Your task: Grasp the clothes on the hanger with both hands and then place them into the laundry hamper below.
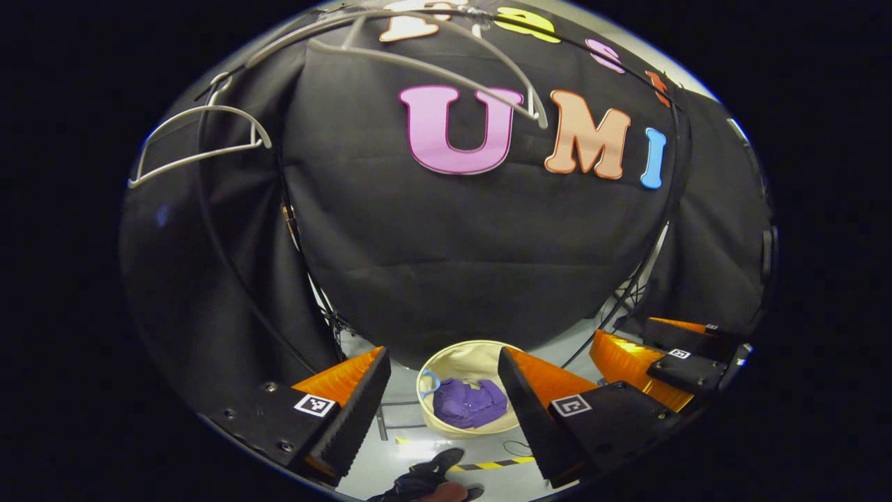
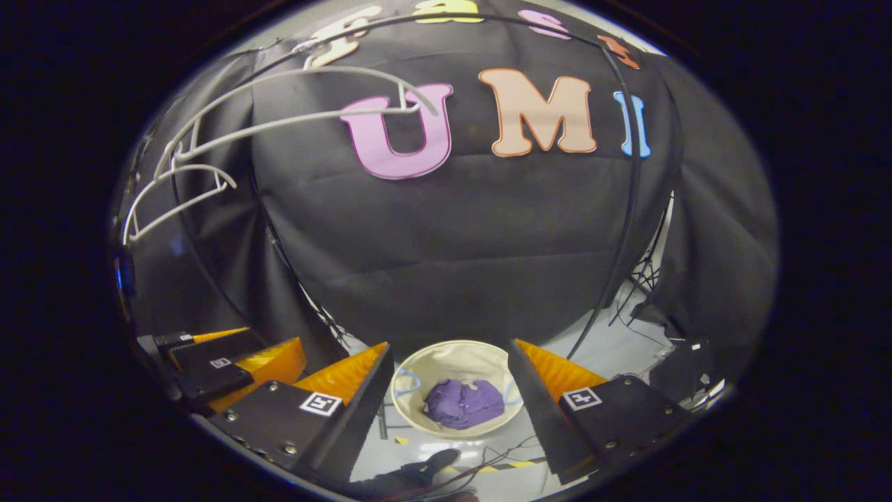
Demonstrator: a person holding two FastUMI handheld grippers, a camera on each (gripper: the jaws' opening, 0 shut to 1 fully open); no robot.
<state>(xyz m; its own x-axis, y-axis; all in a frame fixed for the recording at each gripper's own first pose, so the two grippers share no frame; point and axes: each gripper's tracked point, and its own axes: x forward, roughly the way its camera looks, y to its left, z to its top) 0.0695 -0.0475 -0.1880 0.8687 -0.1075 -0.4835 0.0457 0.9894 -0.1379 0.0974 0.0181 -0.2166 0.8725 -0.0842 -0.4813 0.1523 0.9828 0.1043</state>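
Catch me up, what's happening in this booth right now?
A person holds two grippers above a laundry hamper on the floor. The purple garment already lies inside it, and the white hangers overhead are bare. The left gripper and the right gripper are both open, holding nothing, side by side above the hamper. The drop looks done.
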